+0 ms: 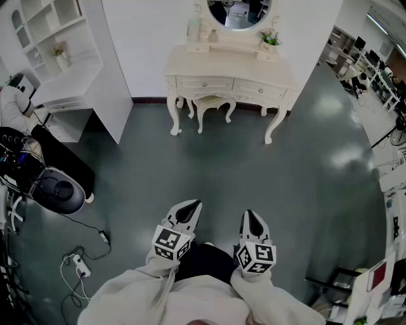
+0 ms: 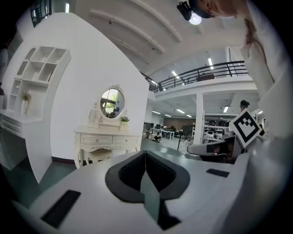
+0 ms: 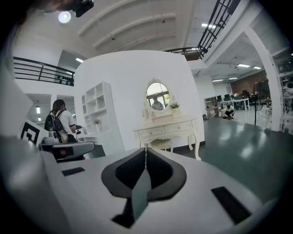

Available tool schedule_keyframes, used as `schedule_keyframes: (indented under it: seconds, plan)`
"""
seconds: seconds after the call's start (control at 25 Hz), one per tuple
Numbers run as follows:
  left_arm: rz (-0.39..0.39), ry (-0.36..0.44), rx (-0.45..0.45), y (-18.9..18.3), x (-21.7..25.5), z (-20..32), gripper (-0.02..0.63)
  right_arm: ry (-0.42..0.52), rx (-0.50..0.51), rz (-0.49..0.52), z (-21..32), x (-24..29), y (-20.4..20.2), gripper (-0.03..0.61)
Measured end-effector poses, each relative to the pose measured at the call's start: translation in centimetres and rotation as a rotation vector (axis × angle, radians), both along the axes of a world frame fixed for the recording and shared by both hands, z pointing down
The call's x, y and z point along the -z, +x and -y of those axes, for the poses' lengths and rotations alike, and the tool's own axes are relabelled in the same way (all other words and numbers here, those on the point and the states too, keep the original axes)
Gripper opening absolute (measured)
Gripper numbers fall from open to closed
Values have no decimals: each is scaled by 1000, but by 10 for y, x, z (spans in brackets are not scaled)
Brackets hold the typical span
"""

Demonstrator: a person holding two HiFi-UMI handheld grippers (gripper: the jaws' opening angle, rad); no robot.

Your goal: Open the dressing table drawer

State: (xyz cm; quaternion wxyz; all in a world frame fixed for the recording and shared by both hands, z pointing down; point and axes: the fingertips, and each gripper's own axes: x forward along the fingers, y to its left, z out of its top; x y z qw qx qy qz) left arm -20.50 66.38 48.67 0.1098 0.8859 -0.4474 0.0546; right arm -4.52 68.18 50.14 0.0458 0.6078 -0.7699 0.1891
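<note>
Plainly we stood well back from the cream-white carved wooden dressing table (image 1: 231, 68), which was against the white wall at the far side of the grey-green floor (image 1: 190, 165). Under the table's top, its left-hand drawer (image 1: 204, 84) and right-hand drawer (image 1: 261, 89) both sat flush with the front, each shut. A small cream upholstered stool (image 1: 212, 103) was tucked between the table's curved legs. An oval mirror (image 1: 240, 13) rose from the back of the table, and a little green potted plant (image 1: 271, 39) stood on it near the right end. A tall white open shelf unit (image 1: 63, 51) stood to the left of the table.

We held the left gripper (image 1: 192, 206) and the right gripper (image 1: 250, 217) side by side, low and close to our body and well apart from the table, both aimed toward it. The left gripper view showed its dark padded jaws pressed together with nothing between them, the table beyond and to the left of them. The right gripper view showed the same: its jaws met tip to tip and were empty, and the table stood straight ahead above them. Neither gripper touched anything.
</note>
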Motion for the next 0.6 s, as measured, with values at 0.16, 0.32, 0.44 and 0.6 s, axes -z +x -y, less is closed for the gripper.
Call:
schedule_keyframes:
  seconds: [0.16, 0.32, 0.44, 0.6]
  plan:
    - [6, 43, 14, 1, 7, 1, 18, 42, -27, -11, 0, 7, 15, 37]
    - [12, 97, 20, -4, 23, 6, 18, 141, -35, -23, 5, 30, 25, 37]
    - [6, 123, 34, -5, 33, 10, 18, 181, -27, -35, 6, 43, 30, 38]
    - [3, 148, 42, -5, 41, 15, 18, 192, -37, -46, 8, 49, 36, 38]
